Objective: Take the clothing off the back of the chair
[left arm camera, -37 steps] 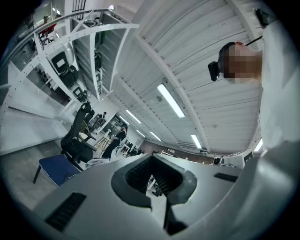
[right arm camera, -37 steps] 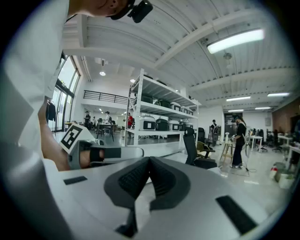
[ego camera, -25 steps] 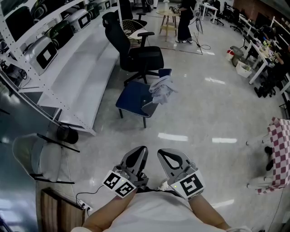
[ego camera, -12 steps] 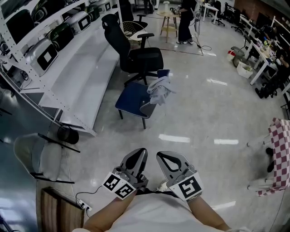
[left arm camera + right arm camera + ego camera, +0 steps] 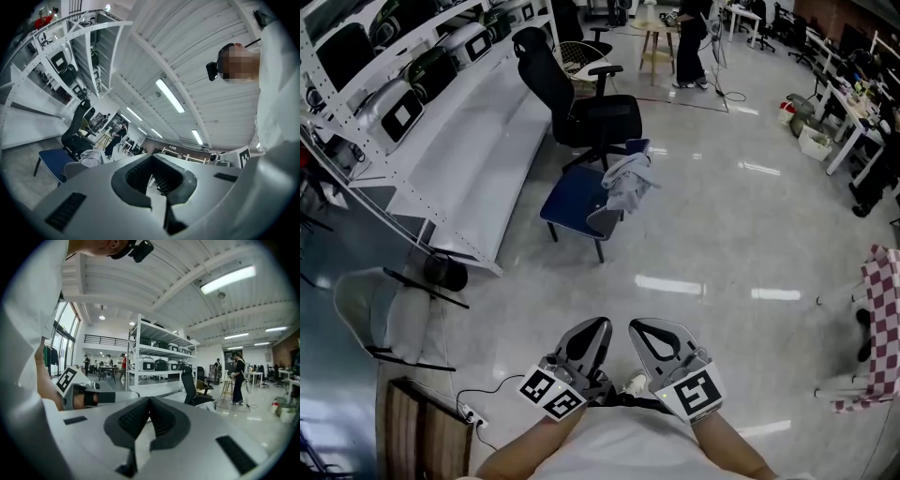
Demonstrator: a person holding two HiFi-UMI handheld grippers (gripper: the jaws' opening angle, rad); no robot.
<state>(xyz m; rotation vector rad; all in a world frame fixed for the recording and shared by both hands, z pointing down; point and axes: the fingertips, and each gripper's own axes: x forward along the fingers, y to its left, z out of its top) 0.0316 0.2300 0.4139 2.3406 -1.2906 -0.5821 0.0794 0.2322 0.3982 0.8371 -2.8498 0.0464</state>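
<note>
Both grippers well short of clothing

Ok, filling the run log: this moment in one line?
left gripper: shut, empty | right gripper: shut, empty | clothing: draped on blue chair, untouched

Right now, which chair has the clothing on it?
The blue chair, with grey clothing over its back; the black office chair behind it is bare.

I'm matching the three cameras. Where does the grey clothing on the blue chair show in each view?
Head view: clothing upper middle, draped over the blue chair.
Left gripper view: lower left, on that chair.
Right gripper view: probably the pale sliver right of centre.
Shared landmark: the black office chair just behind it.
</note>
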